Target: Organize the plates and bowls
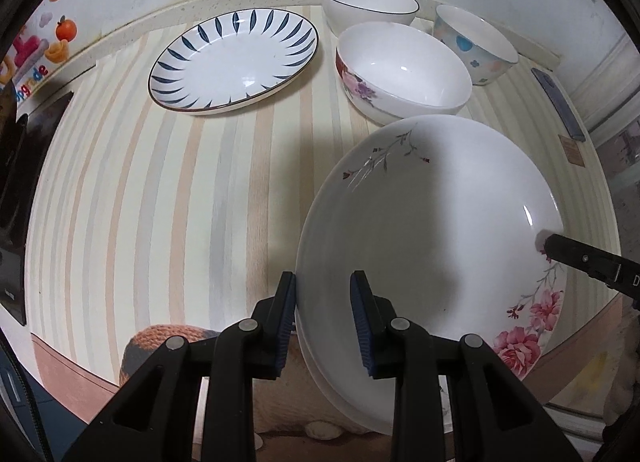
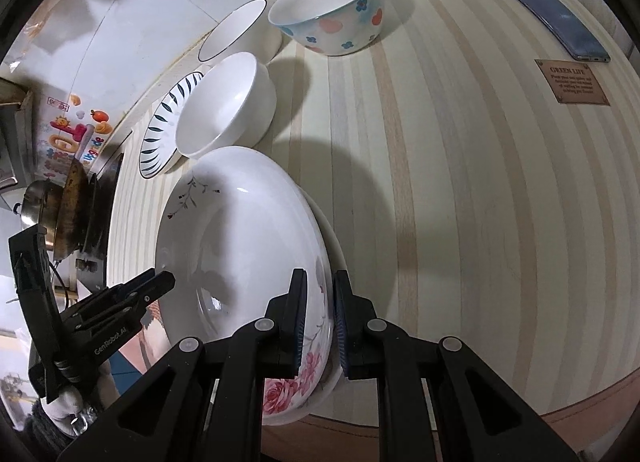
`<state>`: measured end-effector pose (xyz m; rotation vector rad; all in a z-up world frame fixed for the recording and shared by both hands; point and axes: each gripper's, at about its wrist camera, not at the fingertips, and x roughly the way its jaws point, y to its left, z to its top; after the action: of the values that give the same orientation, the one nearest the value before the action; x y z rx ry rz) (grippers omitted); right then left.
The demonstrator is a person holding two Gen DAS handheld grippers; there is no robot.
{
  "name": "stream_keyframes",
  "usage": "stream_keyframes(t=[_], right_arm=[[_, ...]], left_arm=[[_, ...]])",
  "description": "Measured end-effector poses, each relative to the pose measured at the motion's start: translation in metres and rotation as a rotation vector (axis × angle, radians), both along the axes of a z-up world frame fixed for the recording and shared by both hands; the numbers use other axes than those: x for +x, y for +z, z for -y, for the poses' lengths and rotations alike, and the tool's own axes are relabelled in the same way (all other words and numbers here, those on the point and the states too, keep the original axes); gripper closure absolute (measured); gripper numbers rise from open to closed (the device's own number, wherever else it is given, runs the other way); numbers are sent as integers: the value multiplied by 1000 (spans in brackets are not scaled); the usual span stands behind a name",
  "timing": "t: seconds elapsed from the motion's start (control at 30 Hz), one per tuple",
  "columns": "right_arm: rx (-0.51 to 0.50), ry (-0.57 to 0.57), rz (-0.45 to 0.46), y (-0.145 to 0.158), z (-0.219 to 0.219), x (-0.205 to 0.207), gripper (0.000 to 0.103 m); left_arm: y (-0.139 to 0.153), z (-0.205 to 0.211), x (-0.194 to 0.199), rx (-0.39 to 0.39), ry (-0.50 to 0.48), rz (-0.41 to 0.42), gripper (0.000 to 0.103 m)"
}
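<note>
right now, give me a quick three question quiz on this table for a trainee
1. True or false: the rose plate lies straight on the table.
2. How many bowls stand behind that plate?
3. What lies flat near the table's far right corner? A) a phone B) a spoon C) a cup

Key
1. False: a second plate lies under it.
2. Three.
3. A.
</note>
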<state>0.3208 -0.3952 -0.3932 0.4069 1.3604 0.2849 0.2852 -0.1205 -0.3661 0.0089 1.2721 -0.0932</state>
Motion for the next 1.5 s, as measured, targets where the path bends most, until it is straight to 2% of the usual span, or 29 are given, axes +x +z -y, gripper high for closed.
stream_keyframes(t=[0.43, 0.6, 0.77, 0.83, 0.9, 0.97, 1.07, 1.13, 1.2, 1.27, 1.37, 1.5], right_arm=[[-72, 78, 2, 2, -18, -9, 88], [-84, 87, -33, 1, -24, -6, 85], [-60, 97, -107, 0, -24, -1, 82], [-63, 101, -122, 1, -23, -2, 73], [-50, 106, -125, 5, -22, -1, 72], [-32, 101, -142, 12, -20, 1, 72], [-1, 84, -130, 31, -20, 7, 72], [39, 65, -107, 48, -25, 18, 70], [81, 48, -71, 66, -40, 37, 69], [120, 30, -46, 78, -58, 57, 66], [169, 13, -28, 84, -98, 100, 65], [131, 22, -21, 72, -155, 165, 65]], left_arm=[[-3, 8, -3, 73, -16, 5, 78], [-6, 12, -3, 107, -29, 6, 78], [-13, 7, -3, 99, -11, -36, 78], [-13, 5, -4, 86, -5, -40, 75], [-12, 2, -3, 73, 1, -46, 75], [-4, -3, -3, 47, 6, -51, 75], [24, -20, 1, -11, 18, -14, 75], [45, -39, 11, -54, 32, 18, 73], [60, -63, 32, -92, 57, 34, 67], [67, -84, 55, -117, 83, 35, 64], [67, -119, 99, -112, 120, 43, 64], [48, -158, 159, -104, 162, 23, 64]])
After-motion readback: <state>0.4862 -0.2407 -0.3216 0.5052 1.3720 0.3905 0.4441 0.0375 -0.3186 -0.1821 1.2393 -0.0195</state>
